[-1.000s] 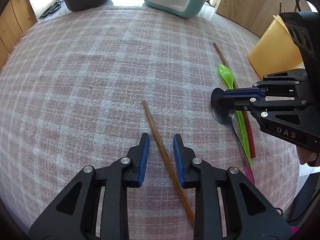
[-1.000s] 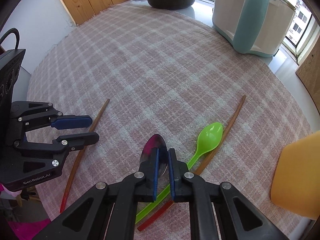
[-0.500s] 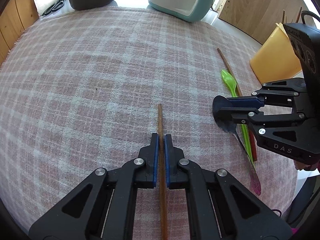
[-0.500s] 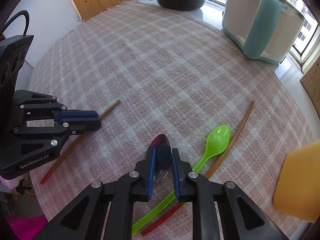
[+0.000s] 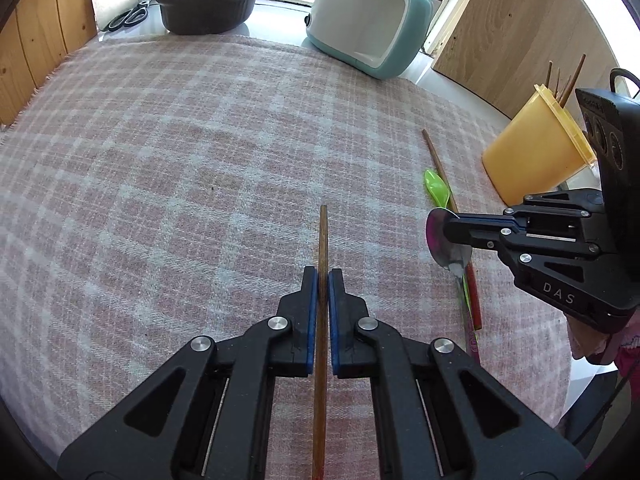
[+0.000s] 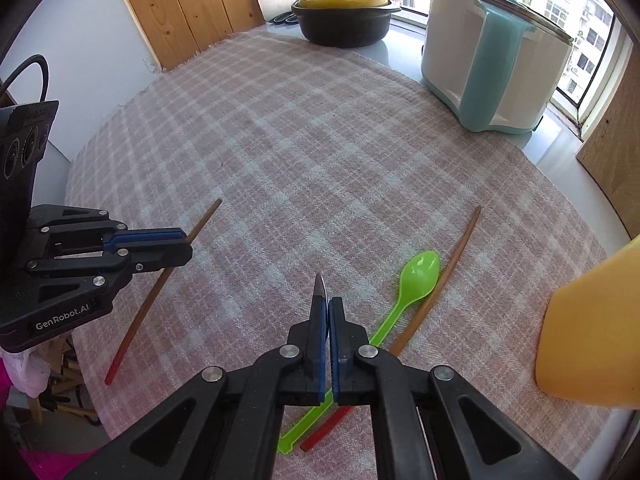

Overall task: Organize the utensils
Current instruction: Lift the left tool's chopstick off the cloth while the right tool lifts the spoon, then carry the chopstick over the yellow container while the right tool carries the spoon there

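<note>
Left gripper [image 5: 323, 280]: jaws closed on a wooden chopstick [image 5: 322, 240], which runs straight out between the blue pads; in the right wrist view its red-tipped end slopes down toward the cloth edge.
Right gripper [image 6: 329, 308]: jaws pinched on a metal spoon [image 6: 319, 286], seen edge-on from its own camera; from the left wrist view the bowl [image 5: 440, 236] sticks out past the fingertips, raised above the cloth.
Green plastic spoon [image 6: 416, 276]: lies flat on the cloth, just right of the right gripper, bowl pointing away.
Second chopstick [image 6: 452, 268]: lies touching the green spoon's right side, red end near the table edge.
Yellow container [image 5: 536, 148]: stands at the right edge, several chopsticks upright inside.
Checked cloth [image 6: 320, 140]: pink and white, covers the table.
Background: black pot with yellow lid [image 6: 344, 16] and a white-and-teal cooker [image 6: 492, 60] by the window.
</note>
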`<state>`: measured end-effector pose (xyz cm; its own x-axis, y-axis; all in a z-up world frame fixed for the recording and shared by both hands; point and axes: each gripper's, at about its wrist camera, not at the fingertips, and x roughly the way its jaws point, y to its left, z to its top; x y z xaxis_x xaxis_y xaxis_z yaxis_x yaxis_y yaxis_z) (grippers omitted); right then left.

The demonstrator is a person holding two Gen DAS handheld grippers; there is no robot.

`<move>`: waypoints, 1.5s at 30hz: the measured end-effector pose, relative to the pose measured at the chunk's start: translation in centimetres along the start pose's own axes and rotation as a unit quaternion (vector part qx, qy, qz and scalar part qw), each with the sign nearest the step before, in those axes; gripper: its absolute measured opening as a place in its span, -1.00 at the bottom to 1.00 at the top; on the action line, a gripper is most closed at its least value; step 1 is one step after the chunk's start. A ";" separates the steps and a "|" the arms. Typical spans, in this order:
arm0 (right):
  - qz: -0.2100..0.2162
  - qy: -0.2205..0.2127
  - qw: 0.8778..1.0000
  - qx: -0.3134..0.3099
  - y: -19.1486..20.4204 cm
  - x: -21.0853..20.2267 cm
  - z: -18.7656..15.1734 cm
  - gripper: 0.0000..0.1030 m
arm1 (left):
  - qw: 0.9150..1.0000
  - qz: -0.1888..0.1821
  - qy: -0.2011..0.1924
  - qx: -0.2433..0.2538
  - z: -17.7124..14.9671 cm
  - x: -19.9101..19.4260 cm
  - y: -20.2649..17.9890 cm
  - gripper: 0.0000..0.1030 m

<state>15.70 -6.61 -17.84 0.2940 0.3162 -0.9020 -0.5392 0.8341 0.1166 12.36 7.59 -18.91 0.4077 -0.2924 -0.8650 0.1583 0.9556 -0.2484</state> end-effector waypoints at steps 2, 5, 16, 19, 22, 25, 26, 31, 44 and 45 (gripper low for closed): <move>0.003 -0.014 1.000 0.008 -0.2 -1.1 -0.3 -1.00 | 1.000 -0.002 -0.011 0.000 0.2 -1.0 -0.1 -0.95; 0.000 -0.033 0.999 0.011 -0.6 -2.9 -0.7 -1.00 | 1.000 -0.003 -0.029 0.003 0.5 -2.4 -0.5 -0.95; -0.012 -0.099 0.995 0.014 -1.5 -9.6 -2.0 -1.00 | 0.996 -0.021 -0.079 0.033 1.8 -6.4 -4.6 -0.95; -0.017 -0.114 0.993 0.013 -1.8 -11.2 -2.4 -1.00 | 0.995 -0.027 -0.091 0.042 2.1 -7.2 -6.0 -0.95; -0.022 -0.126 0.992 0.013 -2.3 -12.8 -2.8 -1.00 | 0.993 -0.032 -0.100 0.048 2.4 -7.7 -7.3 -0.95; -0.028 -0.137 0.990 0.016 -3.0 -14.1 -3.3 -1.00 | 0.992 -0.036 -0.107 0.053 2.7 -8.0 -8.4 -0.95; -0.029 -0.140 0.990 0.018 -3.3 -14.6 -3.5 -1.00 | 0.992 -0.037 -0.109 0.054 2.7 -8.2 -8.8 -0.95; -0.034 -0.158 0.987 0.023 -4.6 -16.7 -4.2 -1.00 | 0.990 -0.041 -0.122 0.061 3.0 -9.0 -10.6 -0.95; -0.065 -0.201 0.977 0.036 -10.1 -22.7 -5.9 -1.00 | 0.980 -0.065 -0.168 0.088 5.5 -11.9 -16.7 -0.95; -0.068 -0.204 0.976 0.038 -10.6 -23.1 -6.0 -1.00 | 0.979 -0.068 -0.172 0.089 5.8 -12.1 -17.2 -0.95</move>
<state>9.85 -25.46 -0.73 0.6569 0.3417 -0.6721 -0.4182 0.9068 0.0523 9.88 -5.54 -1.67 0.6452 -0.4409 -0.6240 0.3747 0.8943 -0.2445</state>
